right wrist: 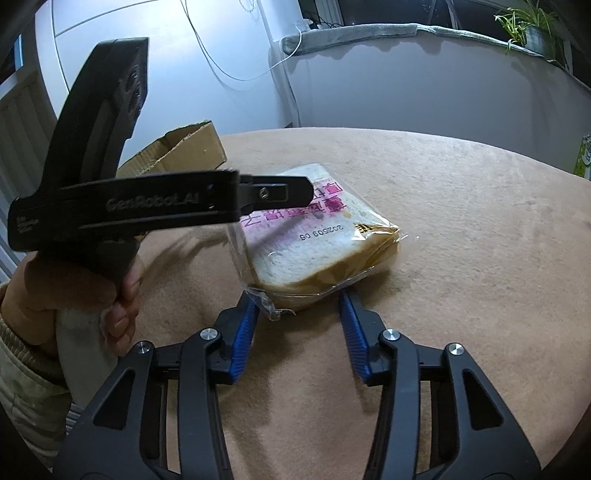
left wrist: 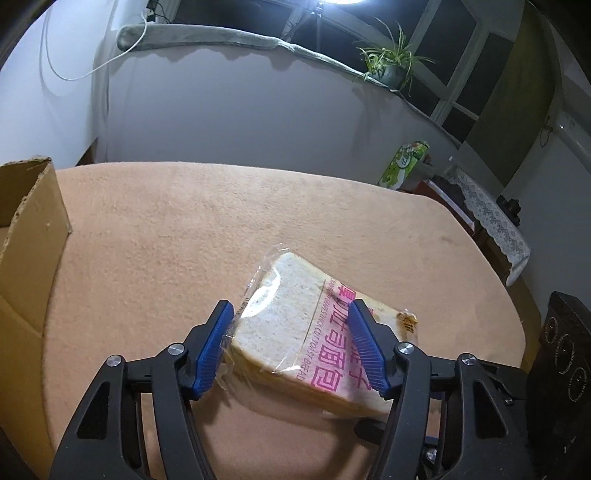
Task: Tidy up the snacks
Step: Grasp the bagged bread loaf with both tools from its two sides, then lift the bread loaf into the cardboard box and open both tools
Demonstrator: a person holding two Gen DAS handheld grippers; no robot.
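The bagged toast bread [left wrist: 295, 325] lies flat on the tan tablecloth [left wrist: 184, 229], long axis slanting near-left to far-right. We see the left gripper [left wrist: 291, 343] clamping its sides; the right gripper [right wrist: 299, 325] meets the near end, pads at the wrapper, grip uncertain. The cardboard box [left wrist: 26, 258] stands left.

Dim room, bright overhead lamp [left wrist: 338, 2], fisheye-bent edges.
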